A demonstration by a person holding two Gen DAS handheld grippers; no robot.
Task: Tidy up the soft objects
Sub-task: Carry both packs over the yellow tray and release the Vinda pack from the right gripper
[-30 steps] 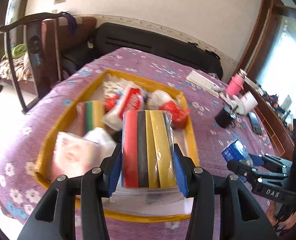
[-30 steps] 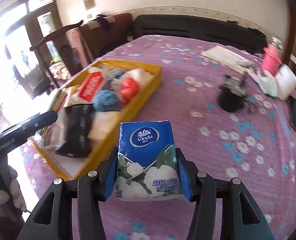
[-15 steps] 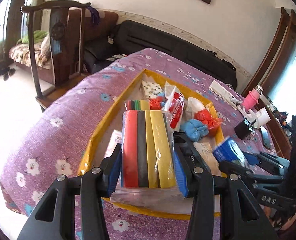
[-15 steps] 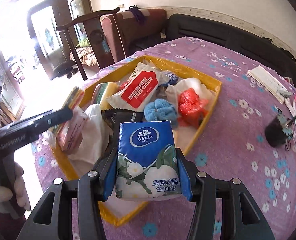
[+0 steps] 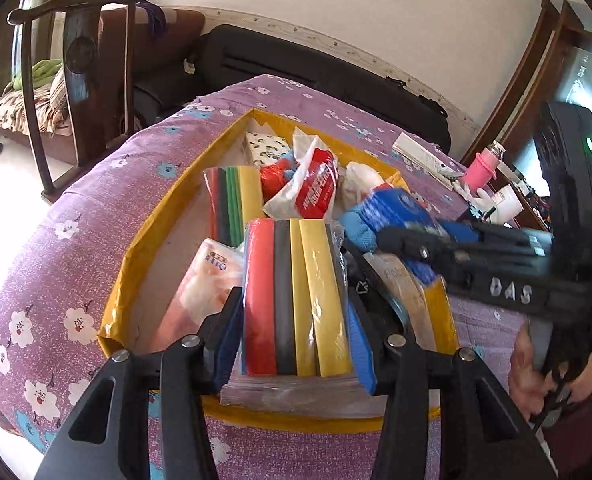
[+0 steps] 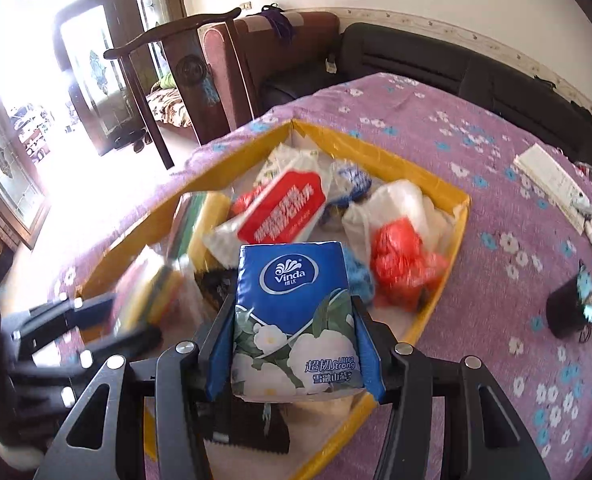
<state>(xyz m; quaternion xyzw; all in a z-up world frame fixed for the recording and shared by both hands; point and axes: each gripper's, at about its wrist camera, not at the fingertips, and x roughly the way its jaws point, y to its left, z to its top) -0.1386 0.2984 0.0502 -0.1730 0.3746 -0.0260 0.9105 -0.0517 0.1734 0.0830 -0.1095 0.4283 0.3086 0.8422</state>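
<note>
The task is judged to be well advanced but unfinished: most soft items are already gathered inside a yellow-walled tray (image 5: 144, 236) on a purple flowered tablecloth (image 5: 56, 240), while two packs are held above it and not yet set down. On the left, the left gripper (image 5: 296, 344) is clenched on a wrapped sponge pack (image 5: 296, 296) with red, black and yellow stripes, held over the tray's near end. Just ahead of that claw and to its left, one pink tissue pack (image 5: 204, 280) is seen lying in the tray, and farther ahead one second striped sponge pack (image 5: 232, 200) is seen standing on edge. Ahead of both claws, one red-and-white tissue pack (image 6: 284, 208) is seen in the middle of the tray, and beyond it one white patterned pack (image 5: 266, 146) at the far corner. On the right, the right gripper (image 6: 294, 356) is clenched on one blue Vinda tissue pack (image 6: 292, 316), held over the tray's near right part. Just ahead of this claw and to its right, one red bag (image 6: 404, 260) and one white bag (image 6: 392, 204) are seen in the tray, with a blue knitted item (image 6: 360, 276) partly hidden behind the blue pack. Below the claw a dark packet (image 6: 248, 424) is seen on the tray floor. Two sponge packs and at least four tissue packs are counted. What is left, as judged, is the placing of the two held packs.
</note>
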